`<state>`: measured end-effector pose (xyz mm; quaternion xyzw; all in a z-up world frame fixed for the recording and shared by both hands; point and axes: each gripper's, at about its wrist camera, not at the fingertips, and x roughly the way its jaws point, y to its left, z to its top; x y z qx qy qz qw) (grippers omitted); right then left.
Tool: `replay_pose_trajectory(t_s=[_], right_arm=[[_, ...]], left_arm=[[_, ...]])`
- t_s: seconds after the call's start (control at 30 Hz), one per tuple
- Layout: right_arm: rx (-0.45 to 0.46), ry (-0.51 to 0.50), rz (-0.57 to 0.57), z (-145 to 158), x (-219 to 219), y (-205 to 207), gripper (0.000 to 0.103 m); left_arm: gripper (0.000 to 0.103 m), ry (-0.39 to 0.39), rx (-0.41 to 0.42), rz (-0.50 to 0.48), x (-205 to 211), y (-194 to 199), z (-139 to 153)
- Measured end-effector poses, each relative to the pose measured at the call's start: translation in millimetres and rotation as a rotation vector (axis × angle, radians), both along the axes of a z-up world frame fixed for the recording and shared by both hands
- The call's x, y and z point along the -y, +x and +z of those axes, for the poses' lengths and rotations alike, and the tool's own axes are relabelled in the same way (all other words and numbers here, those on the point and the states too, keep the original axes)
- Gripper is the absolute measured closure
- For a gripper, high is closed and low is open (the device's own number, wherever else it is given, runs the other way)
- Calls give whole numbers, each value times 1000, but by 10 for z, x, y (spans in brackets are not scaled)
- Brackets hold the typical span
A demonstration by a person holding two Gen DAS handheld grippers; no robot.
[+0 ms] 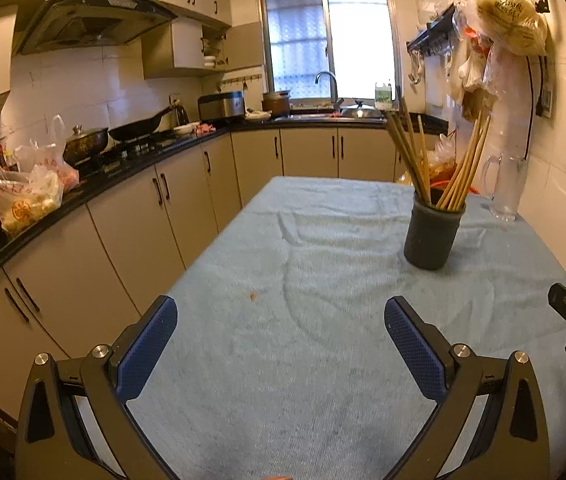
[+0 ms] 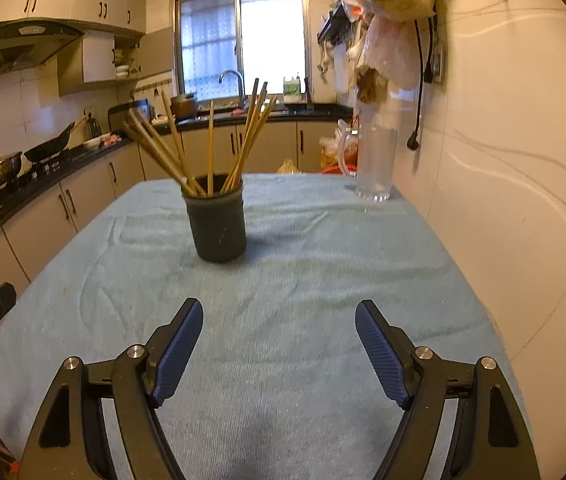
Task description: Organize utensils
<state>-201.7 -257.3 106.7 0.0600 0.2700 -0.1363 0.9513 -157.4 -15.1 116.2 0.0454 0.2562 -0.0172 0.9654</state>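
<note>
A dark cylindrical holder [image 1: 433, 234] [image 2: 217, 226] stands upright on the table's light blue cloth [image 1: 303, 280] [image 2: 303, 280]. Several wooden chopsticks [image 1: 415, 160] [image 2: 171, 152] lean out of it in two fans. My left gripper [image 1: 281, 318] is open over the near part of the cloth, with nothing between its blue pads [image 1: 147, 352]. My right gripper [image 2: 279, 320] is open too, also empty, and the holder stands well ahead of it, slightly to the left. Part of the right gripper shows at the right edge of the left wrist view.
A clear glass mug [image 1: 503, 184] [image 2: 375, 160] stands at the far right of the table by the tiled wall [image 2: 503, 160]. Plastic bags [image 1: 503, 20] hang above it. Left of the table run a black counter [image 1: 83, 188] with pots and beige cabinets [image 1: 143, 220].
</note>
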Motion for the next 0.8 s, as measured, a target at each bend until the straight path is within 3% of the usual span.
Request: replay_pose_trajectory(t_s=[0.23, 0.8], right_arm=[[13, -12, 35, 64, 1, 94, 18], [-62, 52, 56, -177, 165, 248, 18]], left_arm=[[0, -5, -23, -19, 106, 119, 21], [0, -6, -135, -64, 337, 287, -147]])
